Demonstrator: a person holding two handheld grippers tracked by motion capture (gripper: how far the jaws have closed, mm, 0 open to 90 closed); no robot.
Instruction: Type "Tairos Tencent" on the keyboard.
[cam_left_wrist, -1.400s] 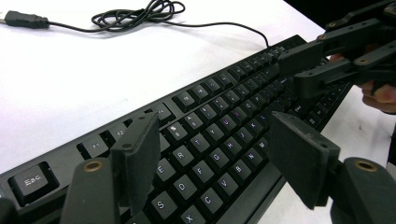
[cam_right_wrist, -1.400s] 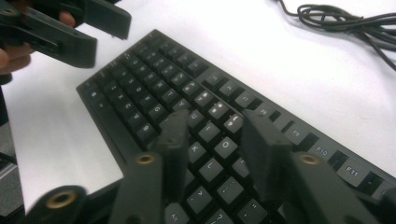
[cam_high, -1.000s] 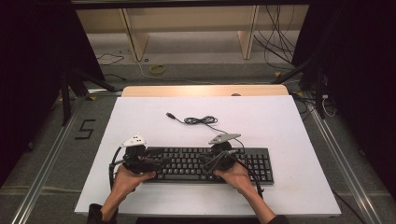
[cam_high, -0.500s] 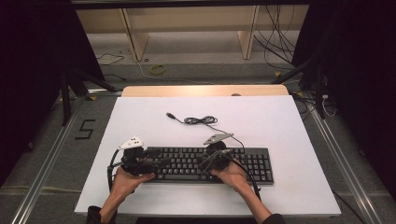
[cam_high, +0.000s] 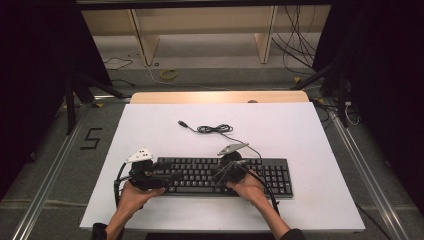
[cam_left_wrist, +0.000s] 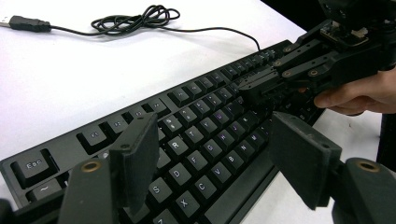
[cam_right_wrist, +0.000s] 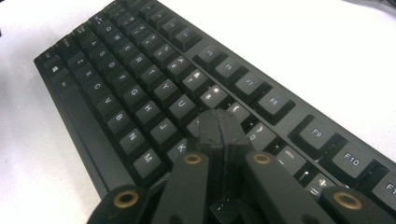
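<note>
- Your right gripper (cam_right_wrist: 219, 128) had just pressed its jaws together, nothing between them, tips down on the keyboard (cam_high: 220, 175) near the I and K keys: a poking tool for typing.
- Your left gripper (cam_left_wrist: 219, 158) hovered agape above the letter keys.
- The keyboard lay flat on the white table (cam_high: 310, 130), its cable (cam_high: 212, 129) coiled behind.
</note>
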